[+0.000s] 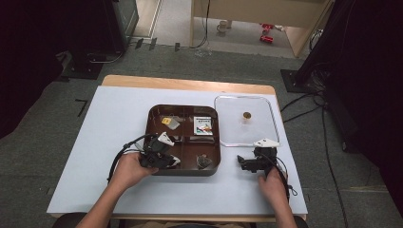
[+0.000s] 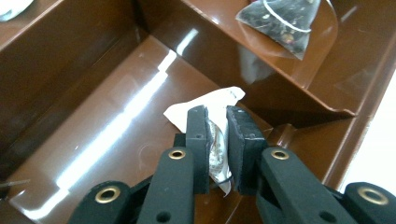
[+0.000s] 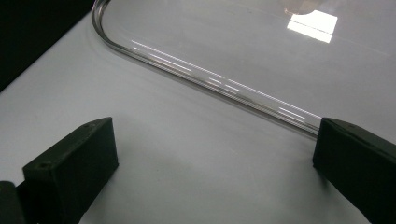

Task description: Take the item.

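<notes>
In the high view, a brown divided tray [image 1: 151,115] sits mid-table on a white sheet, with a clear lid [image 1: 271,121] just to its right. The left gripper [image 1: 167,160] reaches into the tray's near-left compartment, while the right gripper [image 1: 243,162] rests on the sheet near the lid's near edge, well apart from the tray. A pyramid tea bag [image 1: 204,162] lies in the near-right compartment.

In the left gripper view, the jaws are clamped on a small white packet [image 2: 211,108] — its paper sticks out above the pads, low over the compartment floor. The pyramid tea bag [image 2: 282,19] lies beyond the divider.

In the right gripper view, the jaws stand wide apart with nothing between them — just the white sheet, and the lid's rim [image 3: 196,74] crossing ahead.
</notes>
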A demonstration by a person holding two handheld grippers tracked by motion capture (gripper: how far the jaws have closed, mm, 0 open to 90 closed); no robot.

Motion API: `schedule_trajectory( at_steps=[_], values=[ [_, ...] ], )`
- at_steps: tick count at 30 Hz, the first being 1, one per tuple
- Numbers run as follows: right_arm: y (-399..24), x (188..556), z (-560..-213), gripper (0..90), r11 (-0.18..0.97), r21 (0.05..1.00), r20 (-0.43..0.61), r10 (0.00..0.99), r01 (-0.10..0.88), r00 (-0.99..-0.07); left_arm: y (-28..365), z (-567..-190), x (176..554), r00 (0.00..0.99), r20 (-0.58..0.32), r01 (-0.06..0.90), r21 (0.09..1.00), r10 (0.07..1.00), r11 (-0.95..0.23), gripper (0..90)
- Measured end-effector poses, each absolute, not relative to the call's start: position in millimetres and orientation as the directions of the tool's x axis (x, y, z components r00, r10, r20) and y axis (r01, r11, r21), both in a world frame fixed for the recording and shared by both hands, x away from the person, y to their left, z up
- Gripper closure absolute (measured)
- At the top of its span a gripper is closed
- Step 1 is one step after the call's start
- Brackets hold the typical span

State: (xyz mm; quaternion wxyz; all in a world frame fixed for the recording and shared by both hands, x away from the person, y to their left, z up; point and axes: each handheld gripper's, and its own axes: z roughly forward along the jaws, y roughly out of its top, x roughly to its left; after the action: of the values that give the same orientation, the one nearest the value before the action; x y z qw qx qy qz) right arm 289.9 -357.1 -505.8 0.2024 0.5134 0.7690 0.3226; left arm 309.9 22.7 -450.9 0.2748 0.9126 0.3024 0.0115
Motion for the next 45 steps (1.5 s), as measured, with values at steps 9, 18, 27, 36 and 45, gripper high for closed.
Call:
schedule_trajectory(
  at_steps=[9, 18, 27, 36, 45],
  values=[
    [-357, 290, -506, 0.0, 0.264, 0.704, 0.019, 0.921, 0.659, -0.389, 33, -440, 311, 0.816, -0.138, 0.530, 0.564, 0.561, -0.633, 81.4],
    [-357, 290, -506, 0.0, 0.264, 0.705, 0.018, 0.921, 0.658, -0.389, 49, -431, 312, 0.804, -0.132, 0.531, 0.597, 0.580, -0.601, 81.4],
    [-357, 290, -506, 0.0, 0.263, 0.705, 0.020, 0.921, 0.659, -0.389, 71, -421, 312, 0.773, -0.130, 0.546, 0.637, 0.621, -0.545, 81.3],
    [-357, 290, -506, 0.0, 0.263, 0.703, 0.020, 0.921, 0.660, -0.389, 86, -415, 310, 0.749, -0.138, 0.555, 0.665, 0.648, -0.500, 81.2],
    [-357, 290, -506, 0.0, 0.261, 0.701, 0.025, 0.921, 0.663, -0.389, 112, -408, 308, 0.703, -0.142, 0.577, 0.687, 0.697, -0.441, 81.1]
  ],
)
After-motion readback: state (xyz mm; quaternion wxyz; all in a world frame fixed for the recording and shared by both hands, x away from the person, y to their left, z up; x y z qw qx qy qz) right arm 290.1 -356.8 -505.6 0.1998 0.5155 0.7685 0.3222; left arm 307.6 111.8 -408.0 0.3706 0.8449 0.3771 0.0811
